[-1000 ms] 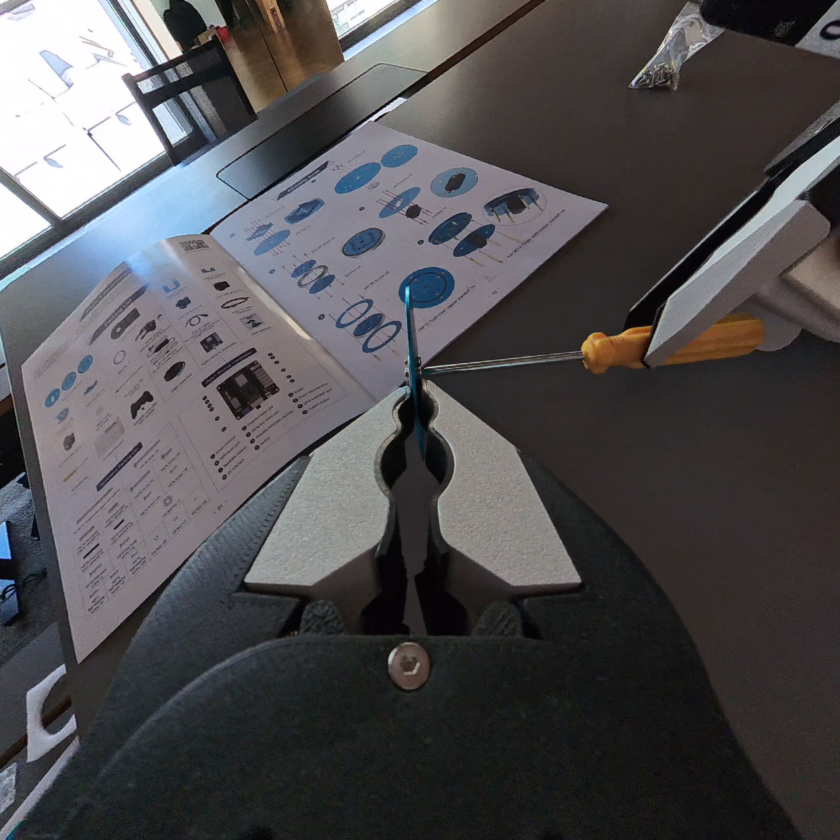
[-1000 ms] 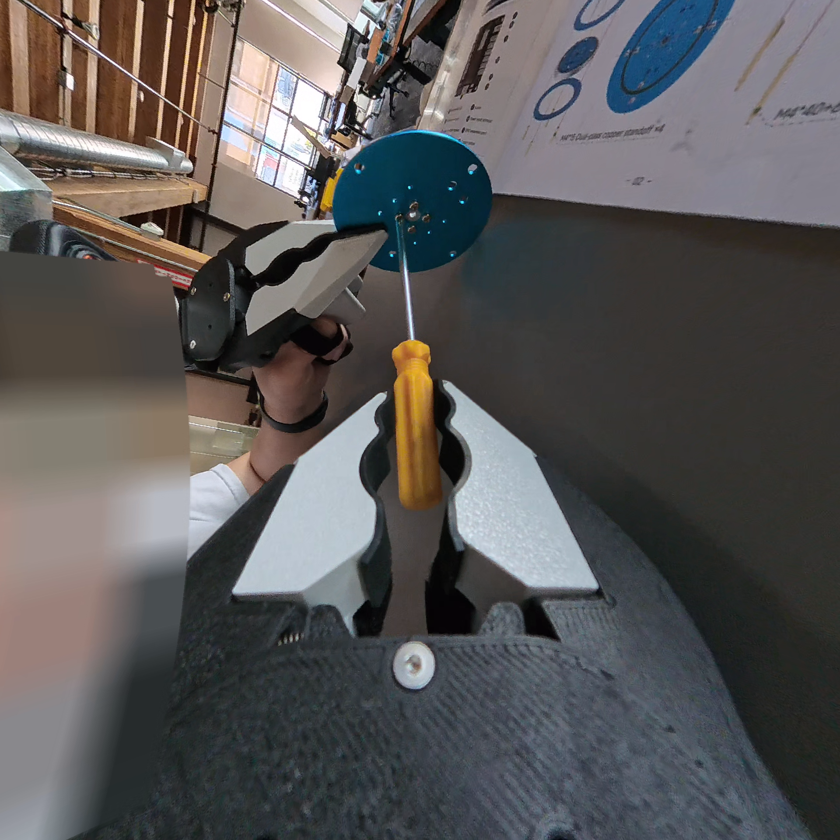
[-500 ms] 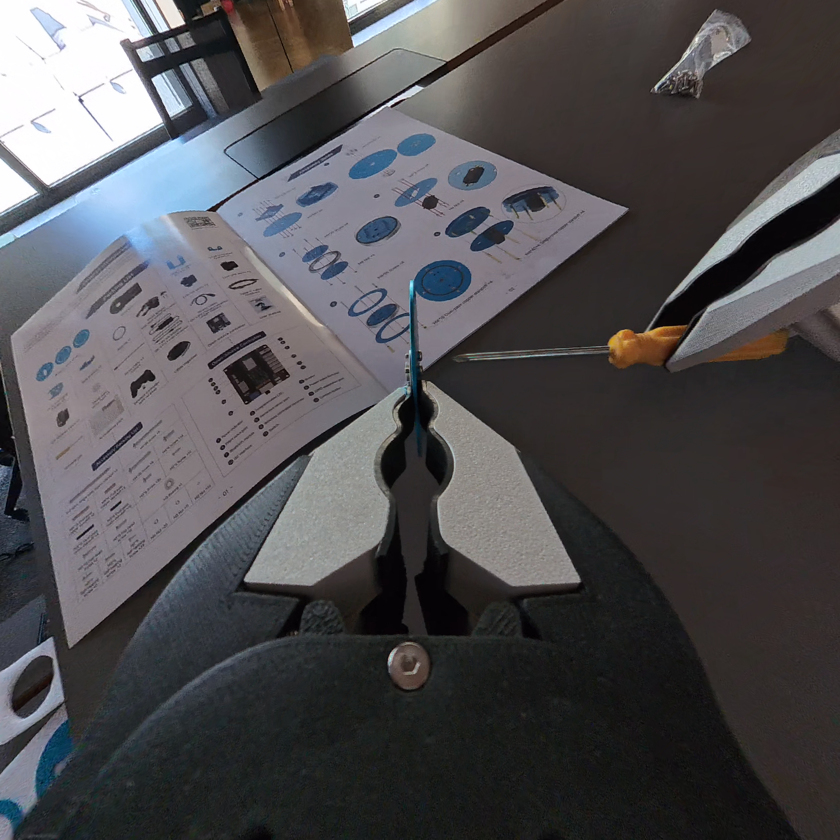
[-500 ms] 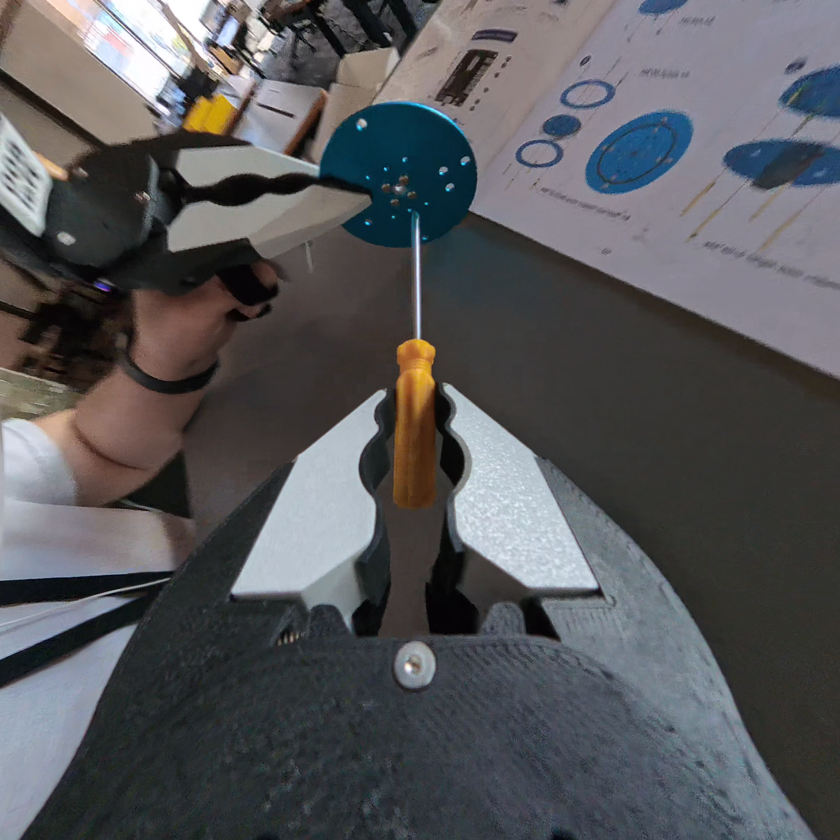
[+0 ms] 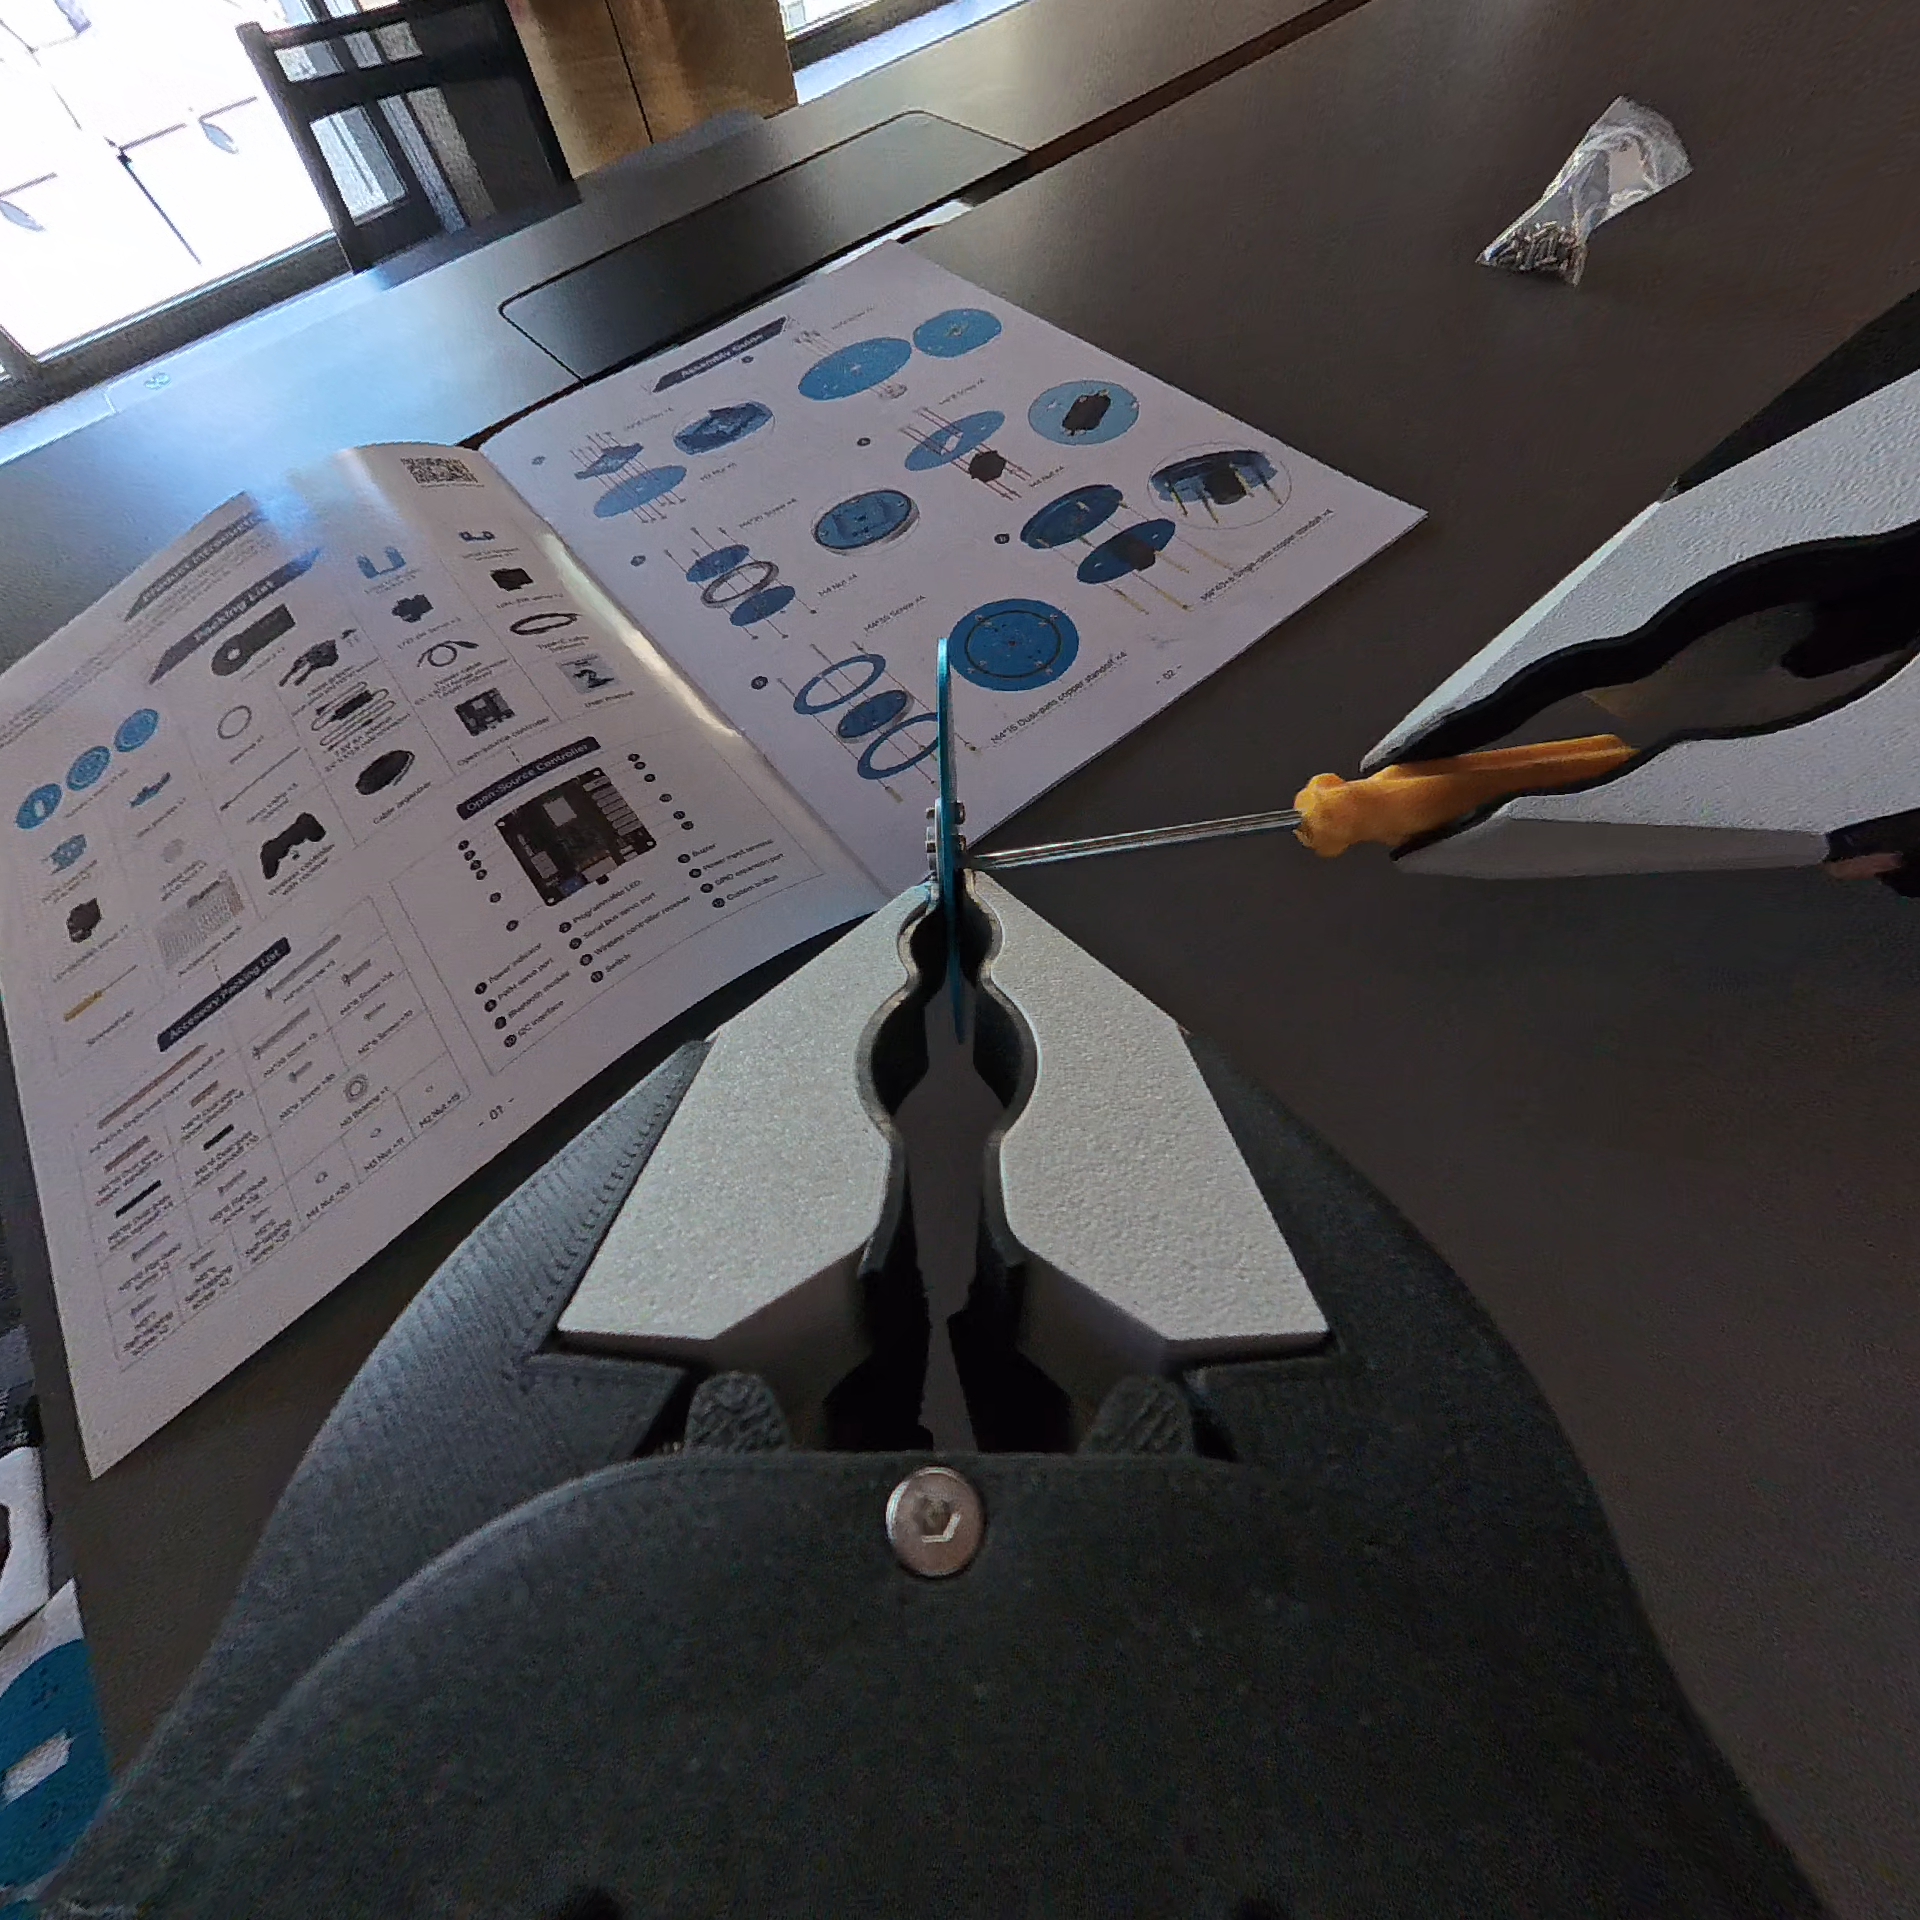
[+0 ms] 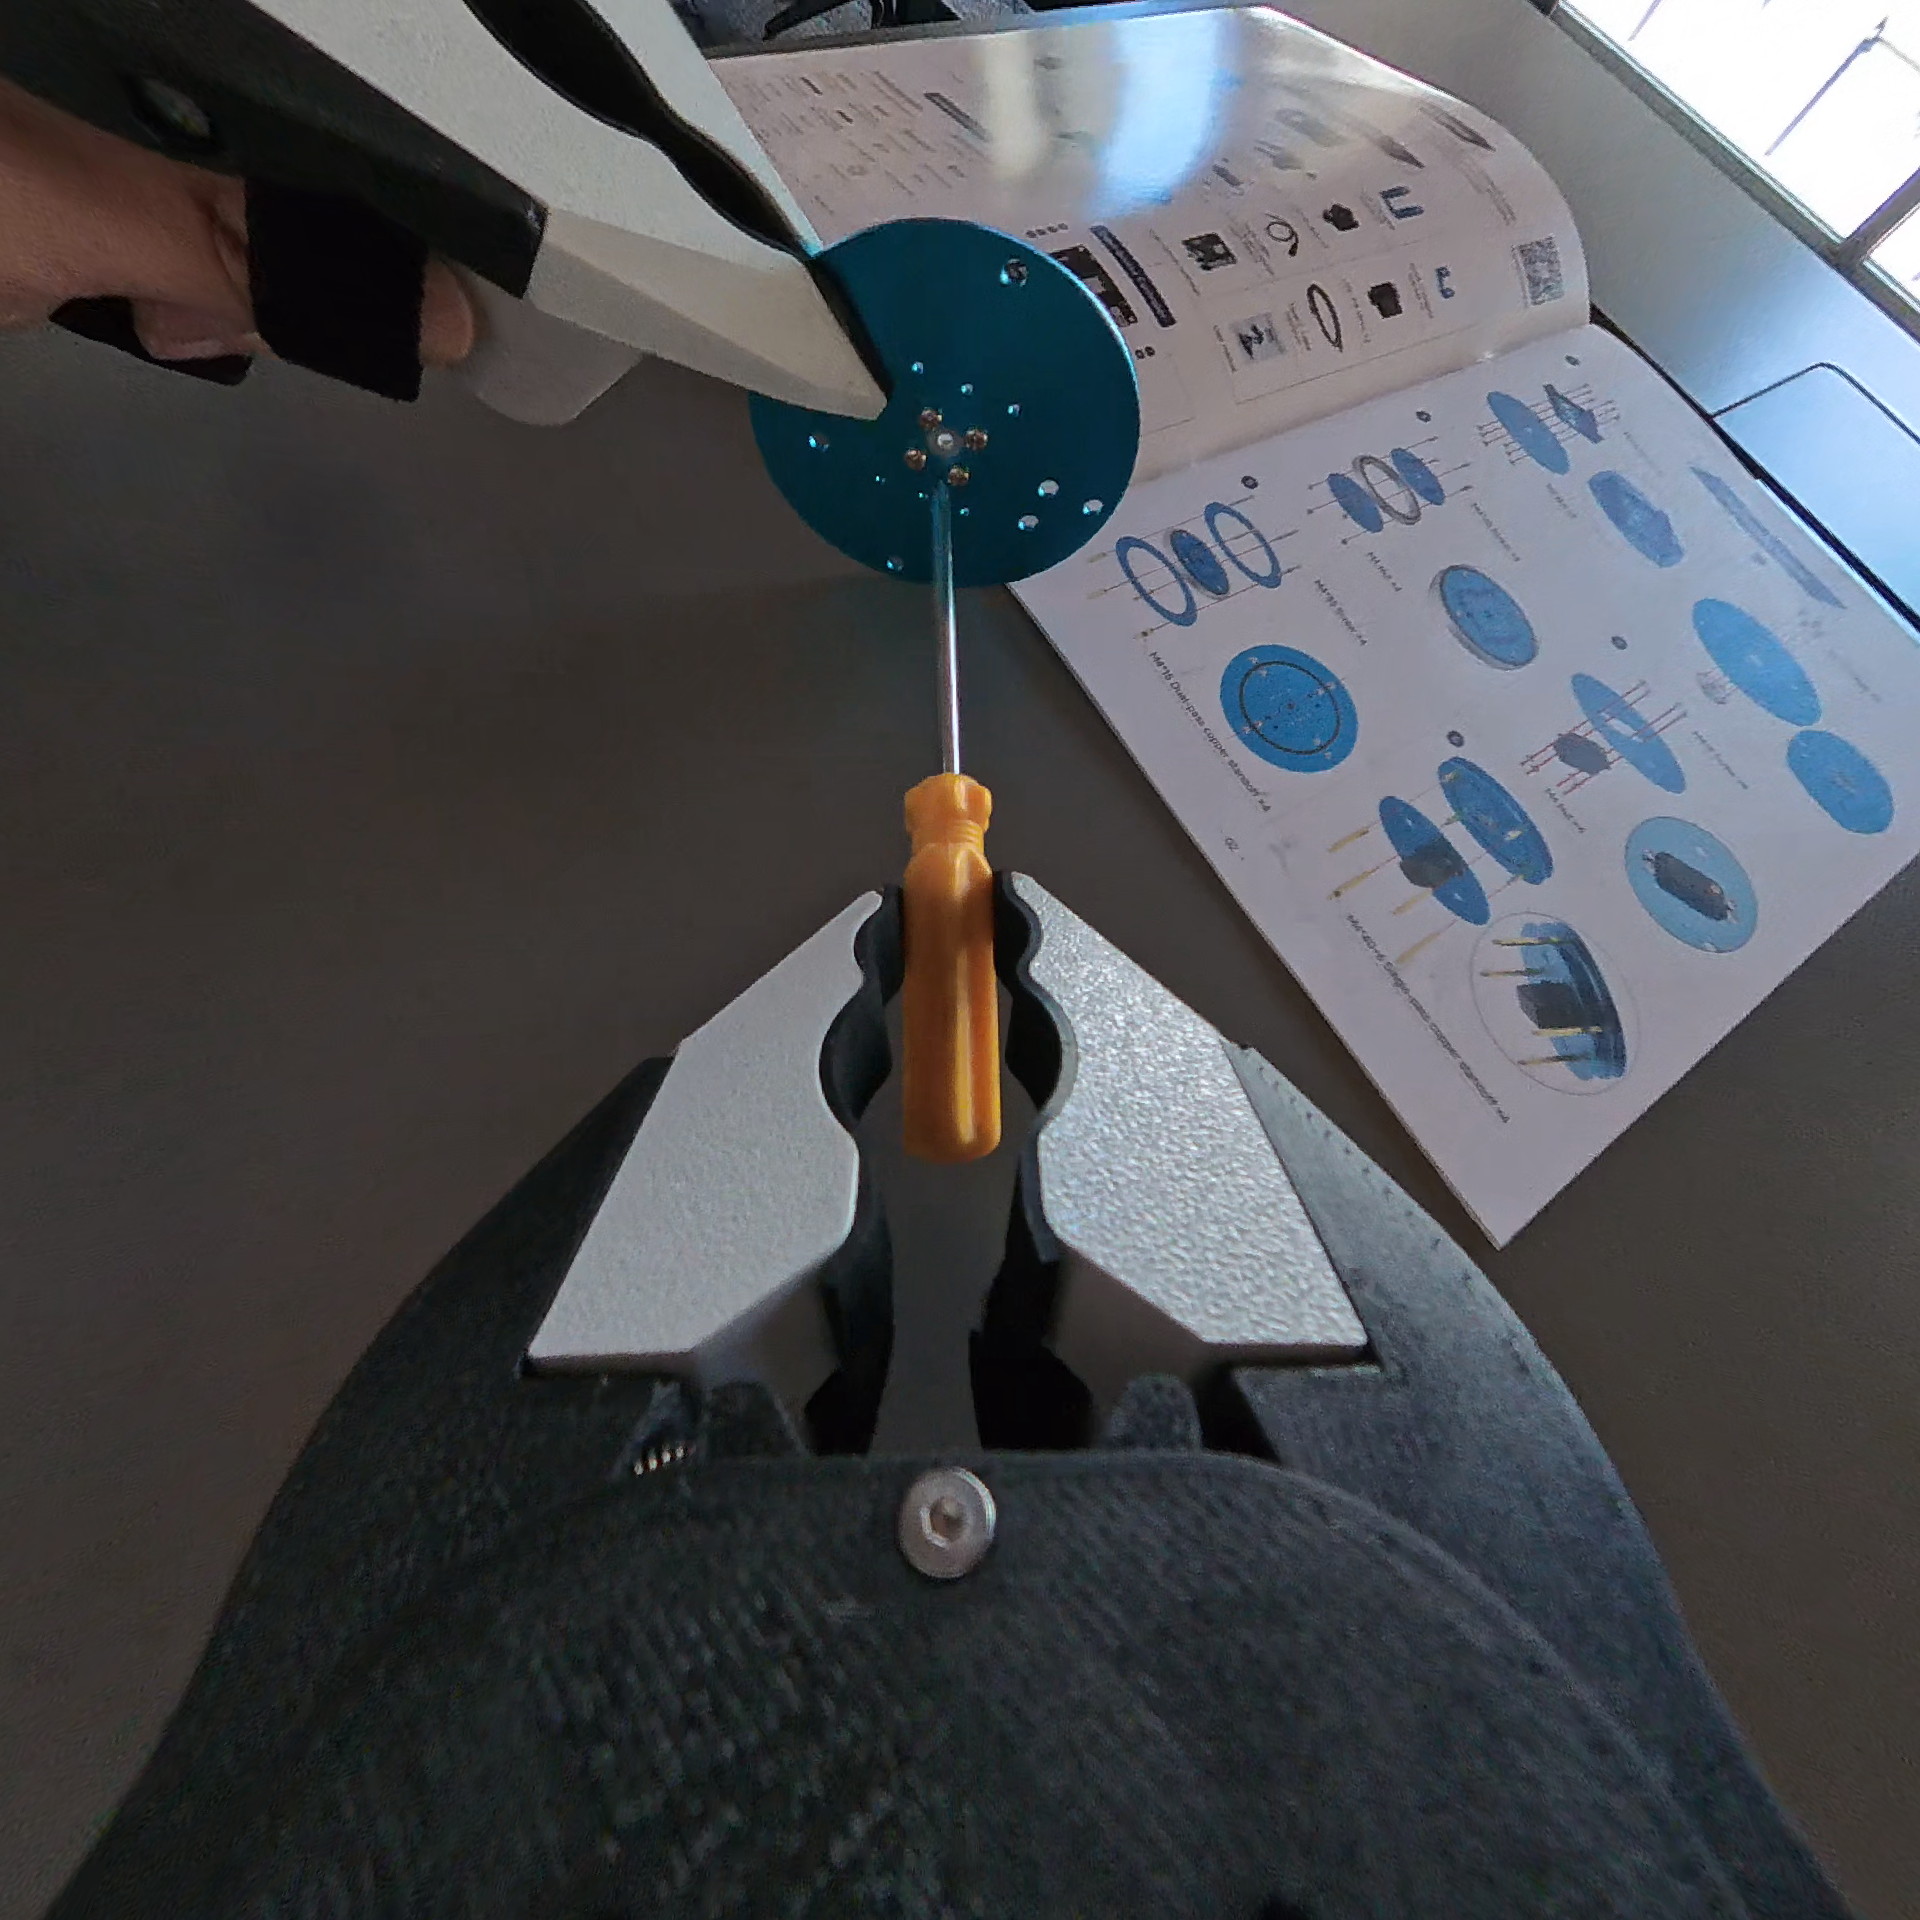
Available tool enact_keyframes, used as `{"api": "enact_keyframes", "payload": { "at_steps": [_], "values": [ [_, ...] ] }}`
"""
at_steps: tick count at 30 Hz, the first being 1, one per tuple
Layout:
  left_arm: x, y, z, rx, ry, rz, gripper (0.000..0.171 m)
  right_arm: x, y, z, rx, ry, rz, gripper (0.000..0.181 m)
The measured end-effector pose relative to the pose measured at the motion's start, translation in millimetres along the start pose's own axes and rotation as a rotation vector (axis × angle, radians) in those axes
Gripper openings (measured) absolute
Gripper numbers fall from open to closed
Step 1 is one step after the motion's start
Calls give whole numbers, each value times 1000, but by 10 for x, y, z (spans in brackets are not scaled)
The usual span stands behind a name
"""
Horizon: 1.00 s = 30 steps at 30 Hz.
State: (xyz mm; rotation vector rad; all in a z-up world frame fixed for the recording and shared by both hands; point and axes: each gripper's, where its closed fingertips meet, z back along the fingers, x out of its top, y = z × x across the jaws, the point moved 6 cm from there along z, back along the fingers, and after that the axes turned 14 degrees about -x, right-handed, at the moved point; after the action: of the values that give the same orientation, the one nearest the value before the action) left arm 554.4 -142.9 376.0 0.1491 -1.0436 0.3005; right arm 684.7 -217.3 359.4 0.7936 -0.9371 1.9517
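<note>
Tabletop [image 5: 1455, 1143] under open manual [image 6: 1558, 727]. My left gripper [image 5: 951, 914] clamps blue disc [image 6: 997, 343] edge-on; right gripper [image 6: 948, 904] pinches screwdriver [image 6: 951, 997] handle, tip on lowest centre screw [image 6: 957, 477]. Best: shaft square, disc steady.

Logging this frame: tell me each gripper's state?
Left gripper: shut on thin round blue metal disc.
Right gripper: shut on orange-handled screwdriver.
</note>
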Motion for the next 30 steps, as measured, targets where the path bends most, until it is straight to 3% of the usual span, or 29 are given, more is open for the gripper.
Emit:
{"api": "enact_keyframes", "payload": {
  "at_steps": [20, 30],
  "values": [
    [-5, 14, 5, 13, 13, 9, 0, 88, 0, 49, -43, 8, 14, 16],
    [-9, 33, 18, -11, 8, 95, 0, 196, 139, 122, -344, -130, 644, 16]
  ]
}}
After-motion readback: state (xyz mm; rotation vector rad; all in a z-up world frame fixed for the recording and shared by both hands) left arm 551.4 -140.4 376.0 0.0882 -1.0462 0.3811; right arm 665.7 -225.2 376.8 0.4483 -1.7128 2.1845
